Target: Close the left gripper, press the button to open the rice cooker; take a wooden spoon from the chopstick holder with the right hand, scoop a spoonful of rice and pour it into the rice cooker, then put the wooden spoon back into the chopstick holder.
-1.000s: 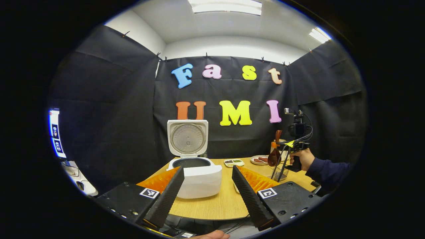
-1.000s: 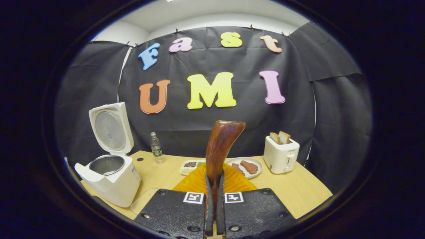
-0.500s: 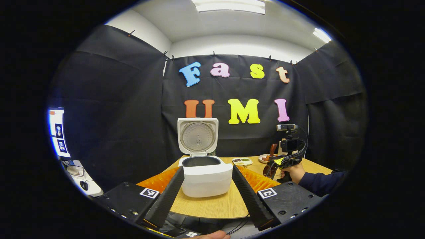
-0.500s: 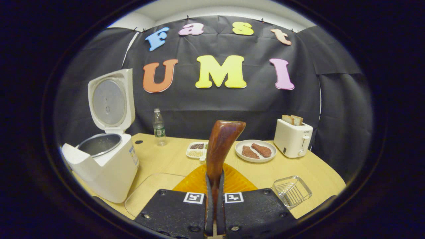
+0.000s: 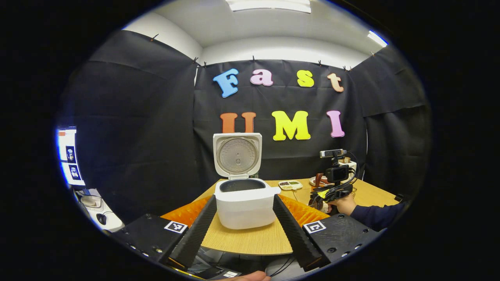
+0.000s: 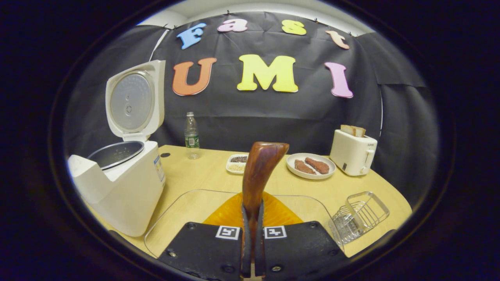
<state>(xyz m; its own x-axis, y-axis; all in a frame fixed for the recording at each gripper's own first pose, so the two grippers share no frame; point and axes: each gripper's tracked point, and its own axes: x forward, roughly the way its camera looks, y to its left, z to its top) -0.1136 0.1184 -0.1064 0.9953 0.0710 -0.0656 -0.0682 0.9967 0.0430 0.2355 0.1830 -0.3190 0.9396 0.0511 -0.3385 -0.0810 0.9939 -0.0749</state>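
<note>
Right gripper (image 6: 252,234) around wooden spoon (image 6: 258,171), seemingly firm

The black, ridged-fingered left gripper (image 5: 244,226) has orange webbing, screws and square markers. The person's sleeve (image 5: 375,216) is dark navy.

Wooden spoon (image 6: 261,168) is showing dark, glossy, polished wood. Right gripper (image 6: 252,249) is wearing matt black textured plastic plates, with ribbed translucent orange plastic behind them. Left gripper (image 5: 244,226) fingers (image 5: 195,234) are looking like rough black ridged rubber. Rice cooker (image 6: 121,187) is presenting a smooth white plastic shell, a brushed metal inner pot and a dull metal lid liner. Table (image 6: 203,175) is showing light matt wood grain. Chopstick holder (image 6: 359,216) is shiny wire metal. Toaster (image 6: 353,152) is smooth cream plastic. Bottle (image 6: 191,136) is clear plastic. Plate (image 6: 310,173) is glossy white.
</note>
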